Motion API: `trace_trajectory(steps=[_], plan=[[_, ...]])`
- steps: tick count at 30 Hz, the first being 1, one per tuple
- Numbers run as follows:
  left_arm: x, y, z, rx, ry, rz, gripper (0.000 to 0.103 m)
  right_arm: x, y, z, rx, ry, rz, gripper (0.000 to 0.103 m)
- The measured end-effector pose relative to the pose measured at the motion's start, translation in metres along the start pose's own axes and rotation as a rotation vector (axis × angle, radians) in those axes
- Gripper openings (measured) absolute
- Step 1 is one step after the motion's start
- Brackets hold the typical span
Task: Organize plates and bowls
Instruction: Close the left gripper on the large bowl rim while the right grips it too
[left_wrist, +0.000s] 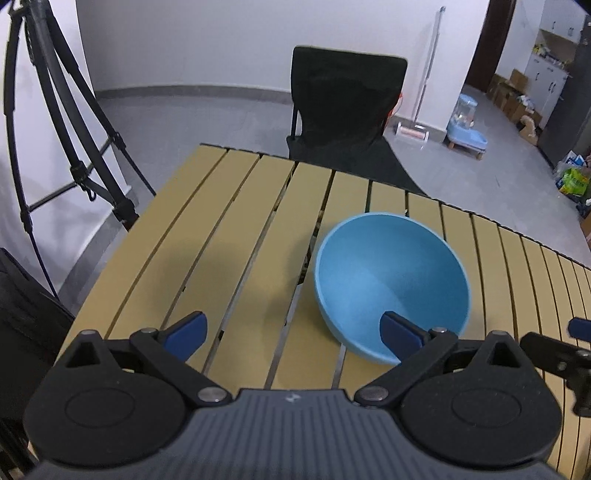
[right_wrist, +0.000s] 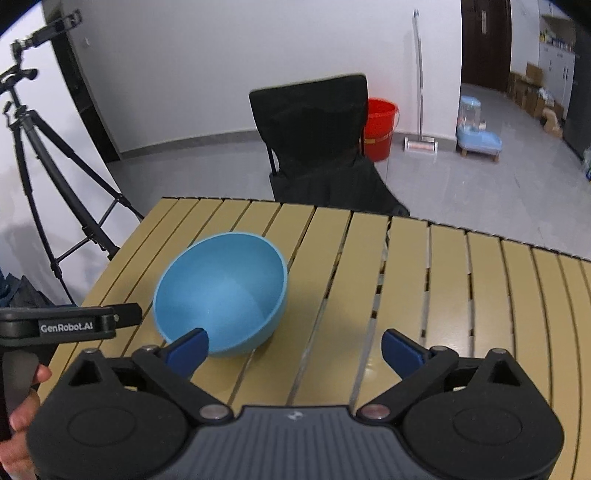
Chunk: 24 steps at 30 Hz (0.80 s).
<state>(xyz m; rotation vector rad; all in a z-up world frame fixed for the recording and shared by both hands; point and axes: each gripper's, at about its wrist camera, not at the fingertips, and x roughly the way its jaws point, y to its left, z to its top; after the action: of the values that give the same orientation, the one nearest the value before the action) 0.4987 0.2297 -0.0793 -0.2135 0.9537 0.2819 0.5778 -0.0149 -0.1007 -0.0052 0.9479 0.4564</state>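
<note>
A single light blue bowl (left_wrist: 391, 284) (right_wrist: 221, 291) stands mouth up and empty on the yellow slatted table (left_wrist: 240, 240) (right_wrist: 461, 295). My left gripper (left_wrist: 293, 332) is open above the table's near part; its right blue fingertip (left_wrist: 400, 334) overlaps the bowl's near rim in the picture, and the bowl is not between the fingers. My right gripper (right_wrist: 295, 349) is open too, with its left fingertip (right_wrist: 188, 349) in front of the bowl's near wall and bare table between the fingers. No plate is in view.
A black folding chair (left_wrist: 343, 110) (right_wrist: 317, 147) stands behind the table's far edge. A black tripod (left_wrist: 55, 110) (right_wrist: 44, 166) is off the left side. A red bucket (right_wrist: 380, 125) sits by the wall. A hand (right_wrist: 18, 410) grips the left tool's handle.
</note>
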Motion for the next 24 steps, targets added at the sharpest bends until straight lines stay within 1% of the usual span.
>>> trace_trajectory(steps=[1, 3, 5, 7, 9, 11, 12, 13, 15, 17, 19, 21, 22, 23, 24], plan=[[0.004, 0.0, 0.003, -0.002, 0.011, 0.003, 0.101, 0.006, 0.001, 0.004, 0.008, 0.015, 0.001, 0.097], [0.015, -0.001, 0.009, -0.008, 0.035, 0.008, 0.097, 0.02, 0.001, 0.012, 0.031, 0.048, 0.001, 0.095], [0.026, -0.002, 0.015, -0.009, 0.065, 0.011, 0.093, 0.033, 0.002, 0.019, 0.046, 0.078, 0.005, 0.09], [0.036, -0.003, 0.02, -0.017, 0.096, 0.009, 0.088, 0.047, 0.002, 0.026, 0.061, 0.114, 0.004, 0.084], [0.044, -0.004, 0.025, -0.025, 0.119, 0.007, 0.079, 0.059, 0.003, 0.031, 0.069, 0.144, 0.005, 0.079], [0.051, -0.003, 0.028, -0.044, 0.135, 0.011, 0.075, 0.068, 0.004, 0.035, 0.072, 0.164, -0.015, 0.071], [0.054, -0.002, 0.029, -0.052, 0.139, 0.012, 0.073, 0.072, 0.004, 0.038, 0.072, 0.17, -0.016, 0.069], [0.056, -0.001, 0.03, -0.059, 0.143, 0.015, 0.072, 0.076, 0.004, 0.039, 0.073, 0.178, -0.011, 0.064], [0.061, 0.0, 0.032, -0.072, 0.154, 0.018, 0.062, 0.082, 0.003, 0.042, 0.086, 0.191, -0.003, 0.059], [0.065, 0.001, 0.034, -0.087, 0.168, 0.015, 0.055, 0.089, 0.005, 0.044, 0.091, 0.205, 0.007, 0.05], [0.069, 0.001, 0.035, -0.097, 0.184, 0.005, 0.05, 0.095, 0.006, 0.046, 0.101, 0.215, 0.018, 0.045], [0.073, 0.002, 0.036, -0.111, 0.197, -0.012, 0.04, 0.098, 0.007, 0.047, 0.101, 0.22, 0.03, 0.037], [0.075, 0.001, 0.036, -0.114, 0.201, -0.015, 0.038, 0.1, 0.008, 0.046, 0.102, 0.223, 0.035, 0.032], [0.076, 0.001, 0.037, -0.115, 0.203, -0.012, 0.034, 0.101, 0.008, 0.046, 0.105, 0.226, 0.039, 0.029], [0.076, 0.001, 0.036, -0.116, 0.202, -0.011, 0.029, 0.102, 0.008, 0.046, 0.108, 0.23, 0.046, 0.024]])
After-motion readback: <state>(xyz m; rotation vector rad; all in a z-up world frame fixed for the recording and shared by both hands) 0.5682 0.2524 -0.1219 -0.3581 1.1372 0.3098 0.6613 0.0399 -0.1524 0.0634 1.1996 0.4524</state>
